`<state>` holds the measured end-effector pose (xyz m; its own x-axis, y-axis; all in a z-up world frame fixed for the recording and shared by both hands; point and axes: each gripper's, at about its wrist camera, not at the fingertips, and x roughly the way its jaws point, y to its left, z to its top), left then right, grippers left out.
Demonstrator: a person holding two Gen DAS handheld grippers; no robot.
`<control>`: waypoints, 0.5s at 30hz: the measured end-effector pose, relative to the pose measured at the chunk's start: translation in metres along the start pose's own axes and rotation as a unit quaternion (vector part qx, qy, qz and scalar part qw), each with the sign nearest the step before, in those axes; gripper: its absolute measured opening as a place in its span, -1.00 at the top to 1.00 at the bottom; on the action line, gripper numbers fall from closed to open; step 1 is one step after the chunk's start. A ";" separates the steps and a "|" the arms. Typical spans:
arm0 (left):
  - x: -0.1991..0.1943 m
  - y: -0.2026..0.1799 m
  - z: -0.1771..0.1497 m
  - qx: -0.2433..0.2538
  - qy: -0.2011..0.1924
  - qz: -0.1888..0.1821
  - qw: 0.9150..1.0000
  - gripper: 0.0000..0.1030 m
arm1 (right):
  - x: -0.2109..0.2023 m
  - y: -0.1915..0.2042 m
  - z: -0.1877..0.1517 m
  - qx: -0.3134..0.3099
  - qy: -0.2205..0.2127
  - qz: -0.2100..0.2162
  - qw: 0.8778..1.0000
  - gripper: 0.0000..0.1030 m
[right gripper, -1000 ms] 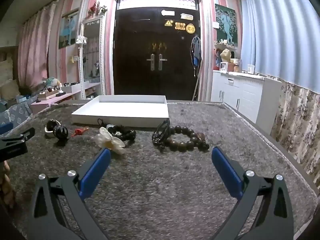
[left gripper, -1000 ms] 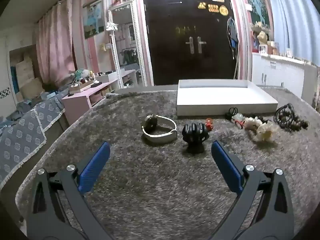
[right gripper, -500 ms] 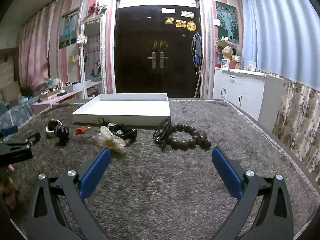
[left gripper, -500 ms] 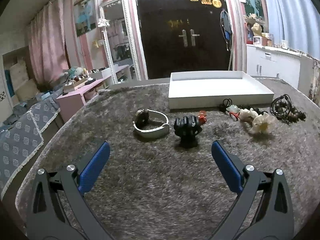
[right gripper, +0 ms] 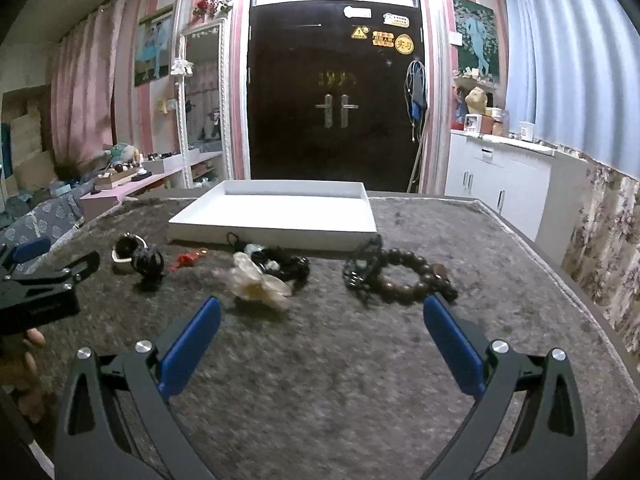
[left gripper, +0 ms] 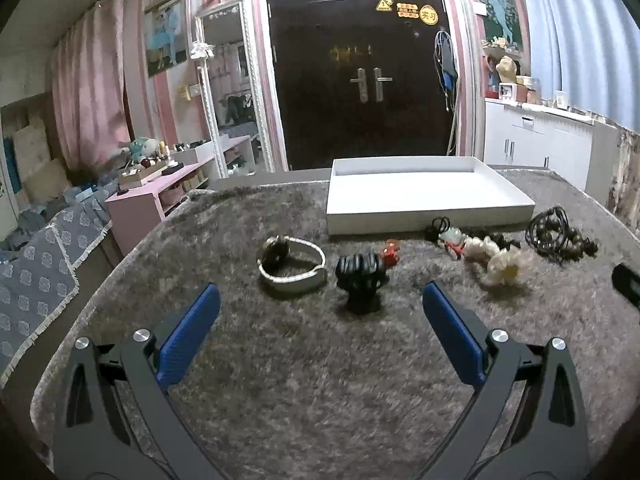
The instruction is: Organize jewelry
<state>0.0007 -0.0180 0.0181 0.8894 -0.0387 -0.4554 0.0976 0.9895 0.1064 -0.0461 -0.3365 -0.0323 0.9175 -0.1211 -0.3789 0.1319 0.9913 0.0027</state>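
On the grey carpeted table: jewelry is laid in a row before the white tray.
Left gripper: spread wide, nothing held; watch and black bracelet are seen just ahead.
Right gripper: spread wide, nothing held; flower clip and bead bracelet are seen ahead.

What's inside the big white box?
Nothing visible: the white box shows only its bare white floor. The strip just behind its near wall is hidden, so something tiny there couldn't be seen.

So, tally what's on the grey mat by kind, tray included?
White tray: 1
White-band watch: 1
Black scrunchie: 1
Small red piece: 1
Cream flower piece: 1
Bead bracelets: at least 2, tangled
Total: at least 7
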 end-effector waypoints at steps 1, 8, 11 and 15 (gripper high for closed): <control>0.001 0.000 0.003 -0.003 -0.002 -0.001 1.000 -0.94 | 0.004 0.002 0.003 0.004 0.002 0.002 1.000 -0.96; 0.020 -0.002 -0.002 0.002 0.008 0.001 1.000 -0.94 | 0.026 0.006 0.004 0.007 0.009 -0.016 1.000 -0.96; 0.027 -0.001 -0.007 -0.003 0.023 0.000 1.000 -0.94 | 0.033 0.004 -0.003 0.014 0.030 -0.020 0.999 -0.96; 0.025 0.002 -0.008 -0.013 0.017 0.008 1.000 -0.94 | 0.035 0.004 -0.004 0.017 0.032 -0.021 0.999 -0.96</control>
<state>0.0202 -0.0158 0.0000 0.8754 -0.0190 -0.4830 0.0715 0.9933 0.0905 -0.0149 -0.3368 -0.0497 0.8851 -0.1577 -0.4378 0.1835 0.9829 0.0171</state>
